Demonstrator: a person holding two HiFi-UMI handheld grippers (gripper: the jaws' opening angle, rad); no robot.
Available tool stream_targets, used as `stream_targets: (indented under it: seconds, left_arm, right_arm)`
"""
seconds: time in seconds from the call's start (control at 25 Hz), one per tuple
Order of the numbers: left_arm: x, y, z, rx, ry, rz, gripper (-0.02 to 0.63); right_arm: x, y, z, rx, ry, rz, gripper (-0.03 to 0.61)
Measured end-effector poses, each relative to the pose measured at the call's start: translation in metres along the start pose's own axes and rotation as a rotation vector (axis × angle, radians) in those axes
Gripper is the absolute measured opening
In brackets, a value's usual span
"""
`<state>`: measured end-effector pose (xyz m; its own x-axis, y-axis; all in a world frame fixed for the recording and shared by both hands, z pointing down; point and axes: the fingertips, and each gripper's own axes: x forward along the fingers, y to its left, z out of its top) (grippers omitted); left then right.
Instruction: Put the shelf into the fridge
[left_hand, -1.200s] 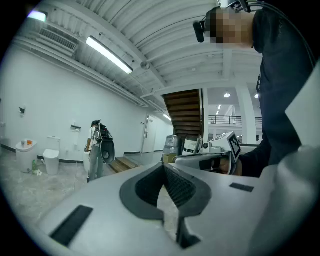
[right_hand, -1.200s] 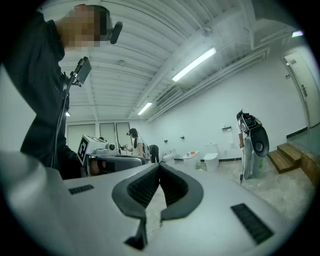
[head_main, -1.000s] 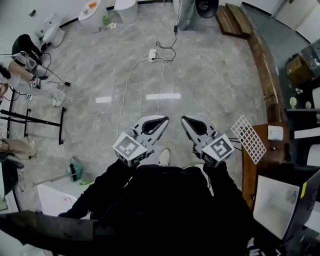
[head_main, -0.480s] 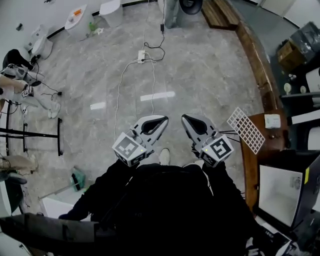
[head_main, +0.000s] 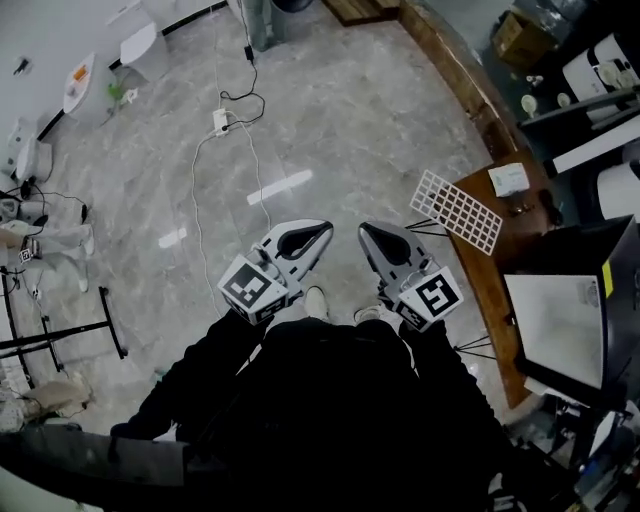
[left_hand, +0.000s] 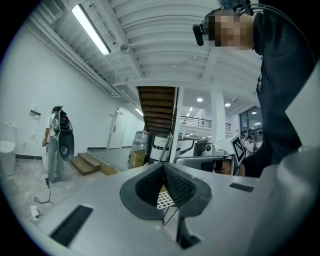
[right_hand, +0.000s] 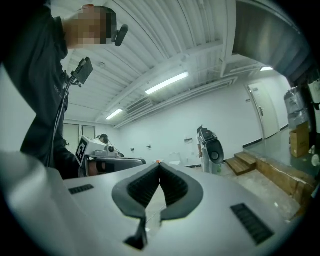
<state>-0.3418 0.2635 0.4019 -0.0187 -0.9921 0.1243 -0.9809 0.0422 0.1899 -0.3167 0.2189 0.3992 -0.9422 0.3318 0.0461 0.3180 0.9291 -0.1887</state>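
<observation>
The shelf (head_main: 457, 211) is a white wire grid lying tilted on the corner of a wooden table (head_main: 490, 290) at the right of the head view. Beside it stands a small black fridge (head_main: 560, 318) with a white inside and its door open. My left gripper (head_main: 320, 234) and right gripper (head_main: 366, 234) are held side by side in front of my body, left of the shelf and apart from it. Both are shut and empty. In the left gripper view the jaws (left_hand: 164, 168) meet, and the grid (left_hand: 165, 200) shows below them. The right gripper's jaws (right_hand: 159, 169) also meet.
A power strip (head_main: 220, 122) with a white cable lies on the grey floor ahead. A wooden step (head_main: 450, 70) runs along the right. A black stand (head_main: 60, 335) is at the left. A person (left_hand: 57, 142) stands far off by the wall.
The view has swung to the right: the shelf, table and fridge now lie closer to the grippers. Both grippers stay shut and side by side.
</observation>
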Motion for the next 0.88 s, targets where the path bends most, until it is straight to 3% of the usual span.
stream_targets:
  seconds: [0.56,0.88]
  left_arm:
    - [0.202,-0.129,-0.004,0.062,0.048,-0.308,0.008]
    - [0.294,-0.181,-0.028,0.078,0.058,-0.334,0.006]
  right_arm:
    - [-0.191,-0.144,0.014,0.015,-0.049,-0.301,0.007]
    - [-0.279,-0.211,-0.001,0.046,-0.046,-0.374,0.008]
